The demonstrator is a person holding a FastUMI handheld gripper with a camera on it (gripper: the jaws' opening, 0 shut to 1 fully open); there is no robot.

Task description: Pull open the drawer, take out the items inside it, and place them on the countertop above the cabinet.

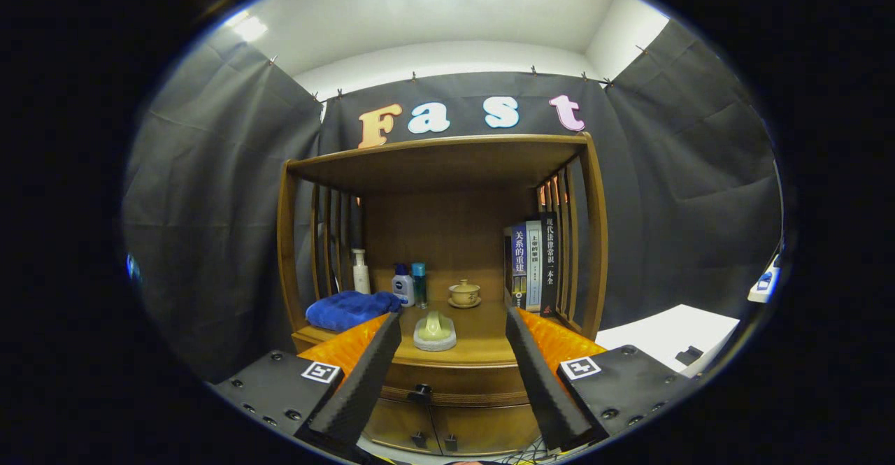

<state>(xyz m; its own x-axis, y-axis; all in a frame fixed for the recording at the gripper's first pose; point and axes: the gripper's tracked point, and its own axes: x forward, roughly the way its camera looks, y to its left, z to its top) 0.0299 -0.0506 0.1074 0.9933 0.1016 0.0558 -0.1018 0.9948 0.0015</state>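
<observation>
The cabinet [447, 234] is warm brown wood throughout, and its drawer [454, 380] is the same brown with a small dark knob [421, 389]. On the countertop [482, 339] lie a deep blue towel [349, 309], a pale green piece on a grey-white base [435, 331] and a beige lidded cup [464, 291]. Behind stand a white pump bottle [361, 271], a white bottle with a blue cap [403, 285] (its label blue too), a teal-capped bottle [419, 283], and books [533, 264] with blue, white and black spines.

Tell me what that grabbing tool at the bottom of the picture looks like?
The gripper has two long, flat, tapering fingers with a finely textured surface. Each runs back to a dark block with round screw heads and a square black-and-white marker. Ribbed orange parts sit along the fingers' outer sides.
</observation>
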